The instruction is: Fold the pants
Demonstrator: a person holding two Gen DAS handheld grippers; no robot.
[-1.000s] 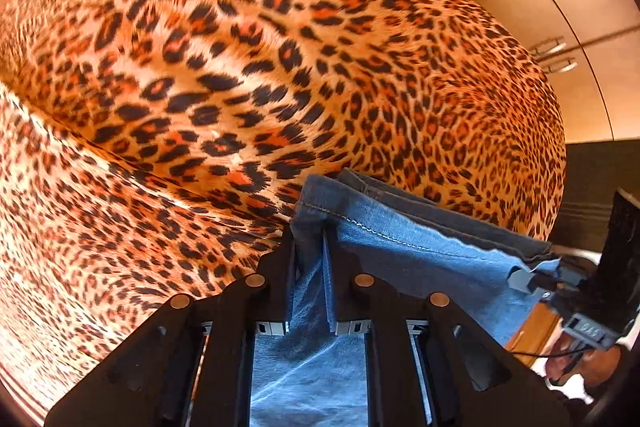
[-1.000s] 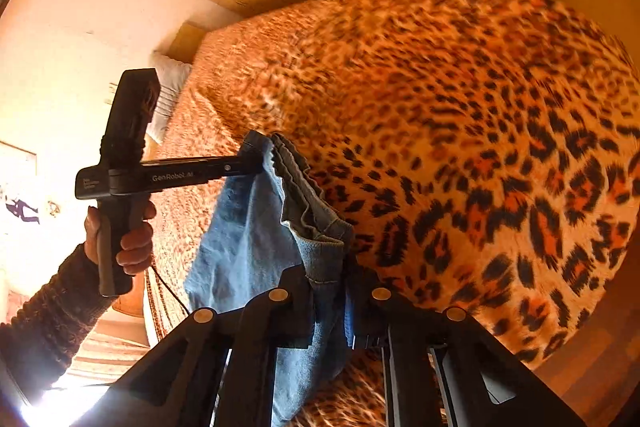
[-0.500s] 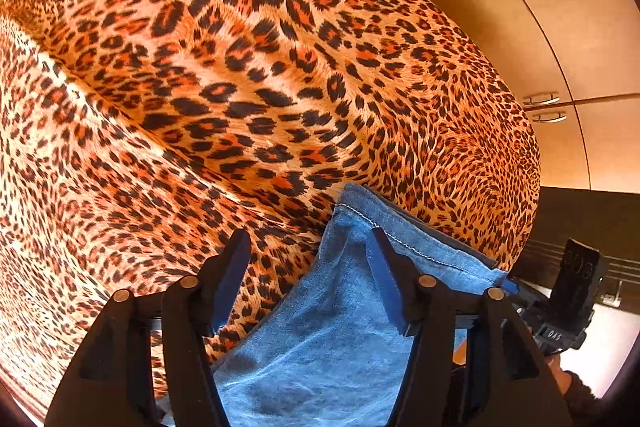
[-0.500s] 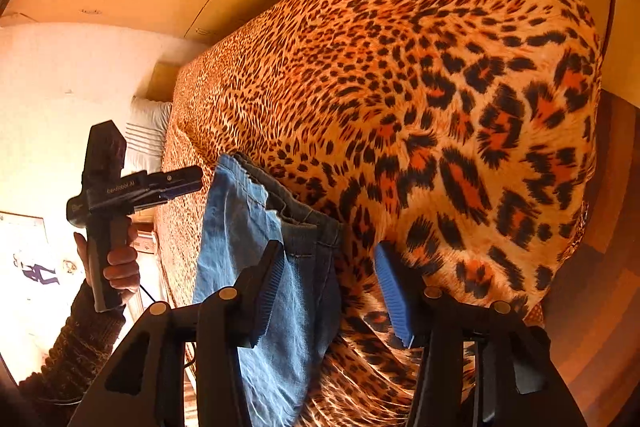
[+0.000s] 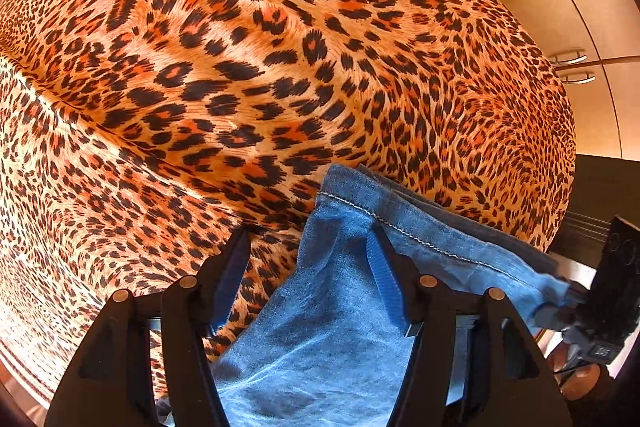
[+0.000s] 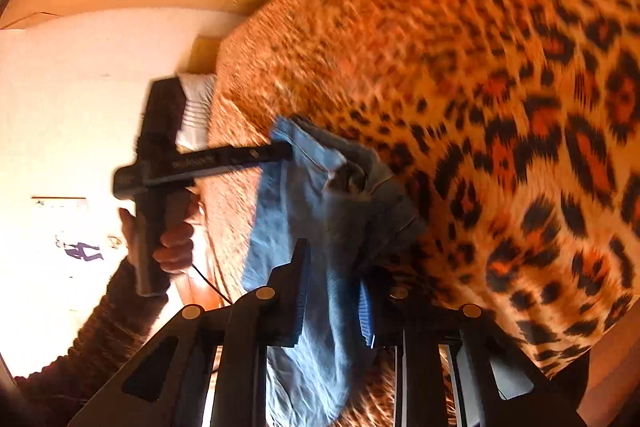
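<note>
Blue denim pants [image 5: 332, 311] lie on a leopard-print bed cover [image 5: 248, 67], the stitched hem toward the far side. My left gripper [image 5: 308, 255] is open, its jaws wide apart; the hem corner lies between them and against the right finger [image 5: 384, 279]. In the right wrist view the pants [image 6: 304, 195] hang in a bunched fold. My right gripper [image 6: 336, 287] has its jaws part open with denim between them, the view blurred. The left gripper [image 6: 280, 151] shows there, its tip at the far edge of the cloth.
Wooden cupboard doors with metal handles [image 5: 568, 67] stand beyond the bed. A white pillow [image 6: 196, 111] lies at the bed's head by a pale wall. The person's hand [image 6: 172, 239] holds the left gripper's handle.
Both grippers opened and let go of the denim a half second ago. The right jaws have since narrowed around the cloth and the right view swung fast. The left stays open.
</note>
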